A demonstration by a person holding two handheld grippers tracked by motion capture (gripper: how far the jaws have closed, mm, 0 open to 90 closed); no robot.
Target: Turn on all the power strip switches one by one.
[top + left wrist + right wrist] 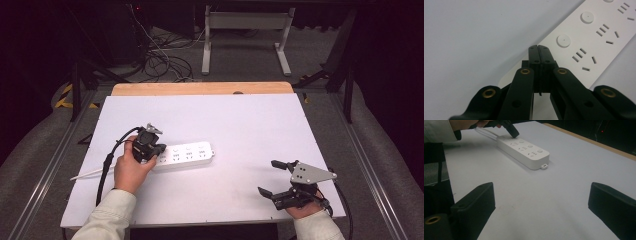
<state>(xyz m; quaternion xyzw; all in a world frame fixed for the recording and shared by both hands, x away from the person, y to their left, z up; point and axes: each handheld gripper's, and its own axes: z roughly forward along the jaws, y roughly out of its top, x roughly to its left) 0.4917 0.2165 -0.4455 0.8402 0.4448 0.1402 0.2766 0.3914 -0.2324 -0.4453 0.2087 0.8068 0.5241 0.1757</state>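
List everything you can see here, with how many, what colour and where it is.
power strip: one, white, middle-left of the table, its cord trailing off to the left
table: one, white top with a wooden strip along the far edge
frame: one, white metal, on the floor beyond the table
cables: a tangle, black and white, on the floor at the far left
left gripper: one, black, jaws shut, tips at the cord end of the power strip
right gripper: one, black with a grey plate, jaws open, near the table's front right
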